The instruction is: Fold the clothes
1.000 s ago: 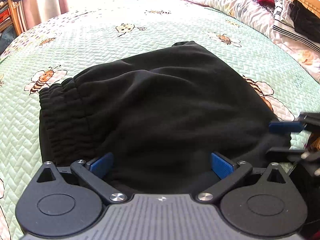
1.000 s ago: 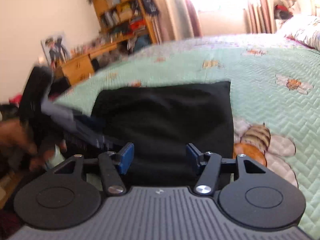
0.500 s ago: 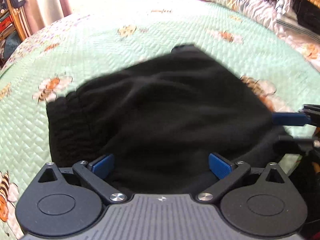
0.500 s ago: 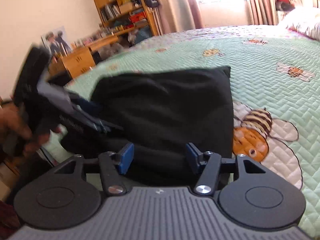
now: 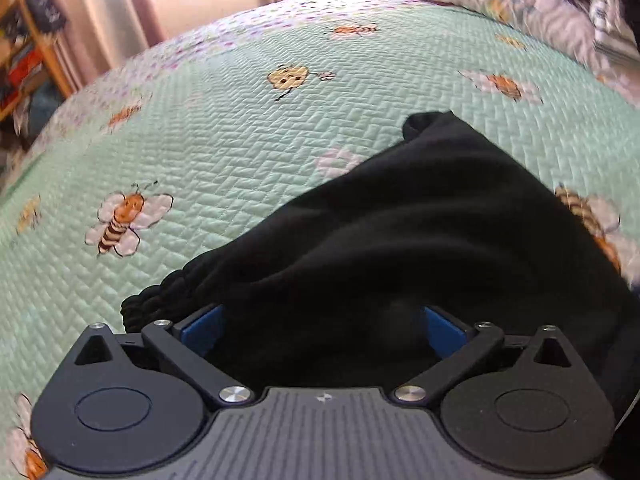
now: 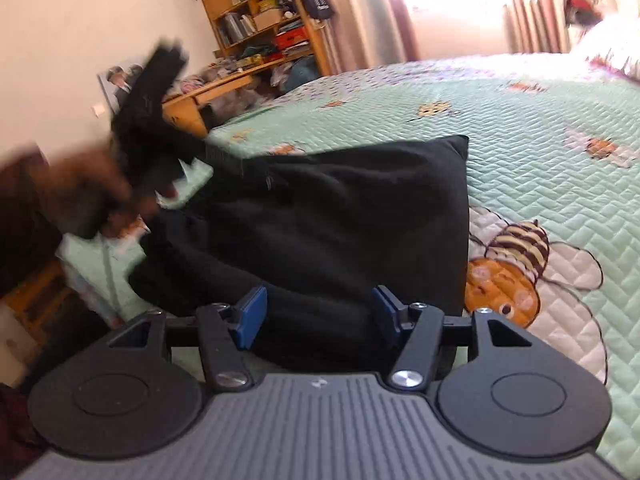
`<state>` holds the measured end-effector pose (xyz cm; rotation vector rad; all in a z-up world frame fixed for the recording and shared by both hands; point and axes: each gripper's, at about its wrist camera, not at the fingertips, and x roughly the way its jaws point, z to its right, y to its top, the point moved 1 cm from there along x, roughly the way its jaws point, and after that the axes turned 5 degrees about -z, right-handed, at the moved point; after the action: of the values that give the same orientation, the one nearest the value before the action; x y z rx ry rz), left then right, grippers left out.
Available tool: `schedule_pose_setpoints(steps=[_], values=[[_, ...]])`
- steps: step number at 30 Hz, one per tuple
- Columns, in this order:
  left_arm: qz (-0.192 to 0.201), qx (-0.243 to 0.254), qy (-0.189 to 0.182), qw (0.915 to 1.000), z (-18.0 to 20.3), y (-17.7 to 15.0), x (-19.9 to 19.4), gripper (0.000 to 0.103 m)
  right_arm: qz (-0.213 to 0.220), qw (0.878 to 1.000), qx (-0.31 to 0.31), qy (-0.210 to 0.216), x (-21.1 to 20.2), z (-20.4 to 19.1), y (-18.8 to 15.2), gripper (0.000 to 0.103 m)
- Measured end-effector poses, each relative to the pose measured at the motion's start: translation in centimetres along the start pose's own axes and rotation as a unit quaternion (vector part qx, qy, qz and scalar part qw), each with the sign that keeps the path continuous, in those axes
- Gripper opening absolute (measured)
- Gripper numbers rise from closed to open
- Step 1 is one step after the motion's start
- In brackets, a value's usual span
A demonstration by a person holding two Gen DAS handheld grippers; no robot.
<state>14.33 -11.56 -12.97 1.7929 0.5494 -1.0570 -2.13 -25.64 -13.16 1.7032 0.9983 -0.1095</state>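
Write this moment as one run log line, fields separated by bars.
stage: fold in progress | black garment on bed quilt | left tongs open, cloth between | right tongs open, cloth between

One black garment [image 5: 420, 240] (folded), two hand-held grippers [image 5: 322, 330] [image 6: 316, 314], one bedspread [image 5: 224, 136].

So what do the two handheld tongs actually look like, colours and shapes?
Both match. The left tongs and the right tongs have black linkage arms with silver pivot screws, blue pads on the fingers, two round black discs and a ribbed grey body. No cables show.
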Motion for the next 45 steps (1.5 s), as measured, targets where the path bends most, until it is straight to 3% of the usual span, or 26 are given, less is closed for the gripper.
schedule_pose_setpoints(steps=[3,7,11,12,15,20,24,26,27,29,32,35,38,45], values=[[0.008,-0.006,-0.011,0.9999,-0.4,-0.8,-0.3,0.102,0.031,0.998,0.056,0.03,-0.3,2.9,4.3,0.06],[0.009,-0.018,-0.028,0.9994,-1.1,-1.0,-0.5,0.102,0.037,0.99,0.1,0.094,4.0,5.5,10.0,0.061],[0.008,-0.016,-0.03,0.9994,-0.8,-1.1,-0.4,0.102,0.02,0.975,0.195,0.109,8.3,8.7,11.4,0.06],[0.008,-0.015,-0.028,0.9995,-0.8,-1.2,-0.4,0.102,0.016,0.969,0.219,0.112,9.3,9.4,11.6,0.053],[0.009,-0.015,-0.025,0.9995,-0.7,-1.3,-0.5,0.102,0.002,0.95,0.29,0.12,12.5,11.8,12.5,0.056],[0.015,-0.014,-0.019,0.9996,-0.5,-1.6,-0.5,0.102,0.041,0.946,0.269,0.179,7.8,7.9,11.9,0.066],[0.02,-0.013,-0.016,0.9996,-0.5,-1.7,-0.5,0.102,0.02,0.935,0.29,0.204,6.3,5.7,6.7,0.069],[0.02,-0.013,-0.016,0.9996,-0.5,-1.7,-0.4,0.102,-0.031,0.943,0.289,0.161,7.5,5.3,3.7,0.062],[0.02,-0.009,-0.012,0.9997,-0.4,-1.7,-0.4,0.102,-0.039,0.953,0.268,0.137,7.9,4.8,2.8,0.047],[0.02,-0.009,-0.011,0.9997,-0.3,-1.7,-0.5,0.102,-0.033,0.967,0.227,0.114,6.8,3.1,2.6,0.05],[0.02,-0.011,-0.011,0.9997,-0.4,-1.6,-0.5,0.102,0.004,0.975,0.18,0.131,3.7,0.2,3.3,0.058],[0.021,-0.011,-0.006,0.9997,-0.2,-1.7,-0.5,0.102,0.001,0.981,0.138,0.135,2.5,-1.8,2.7,0.072],[0.02,-0.011,0.0,0.9997,0.0,-1.7,-0.7,0.102,-0.047,0.984,0.156,0.077,4.0,-1.3,0.6,0.066],[0.019,-0.033,-0.002,0.9993,-0.1,-2.3,-2.6,0.102,-0.015,0.984,0.136,0.111,2.2,-2.9,1.5,0.067]])
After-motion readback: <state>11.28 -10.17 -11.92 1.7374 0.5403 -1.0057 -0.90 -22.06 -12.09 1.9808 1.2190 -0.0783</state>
